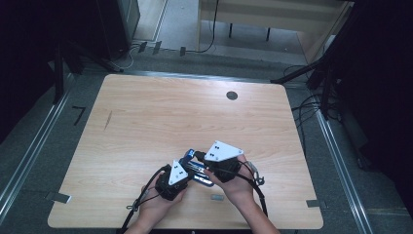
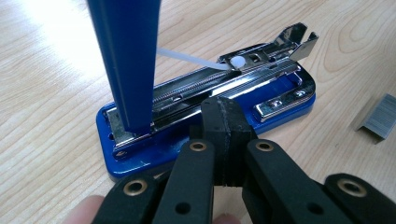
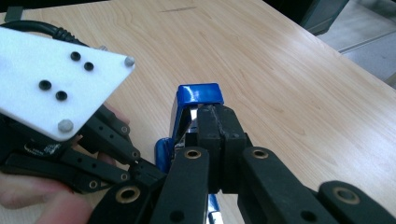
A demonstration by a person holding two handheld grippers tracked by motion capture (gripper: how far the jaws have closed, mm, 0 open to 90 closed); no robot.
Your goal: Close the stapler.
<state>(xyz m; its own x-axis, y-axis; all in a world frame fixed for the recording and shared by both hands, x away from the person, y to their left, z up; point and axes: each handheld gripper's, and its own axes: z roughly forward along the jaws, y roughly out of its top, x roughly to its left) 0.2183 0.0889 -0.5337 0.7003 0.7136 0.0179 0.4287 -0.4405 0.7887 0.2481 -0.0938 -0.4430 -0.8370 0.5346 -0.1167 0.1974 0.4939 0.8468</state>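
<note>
A blue stapler [image 2: 205, 135] lies on the wooden table [image 1: 160, 112] with its blue lid [image 2: 126, 60] swung upright and the chrome staple channel [image 2: 219, 84] bare. A white plastic strip [image 2: 187, 58] runs to the channel's pusher. My left gripper [image 2: 224, 133] is shut, its tips against the near side of the stapler's base, nothing between them. My right gripper [image 3: 217, 135] is shut too, tips right behind the raised lid [image 3: 198, 95]; I cannot tell whether it touches it. From above, both grippers [image 1: 187, 169] [image 1: 198, 158] crowd the stapler [image 1: 197, 170].
A grey strip of staples [image 2: 380, 116] lies on the table beside the stapler, near the front edge [image 1: 216, 197]. A dark round cable port [image 1: 232, 95] sits at the table's far side. Tape tabs [image 1: 58, 197] mark the front corners.
</note>
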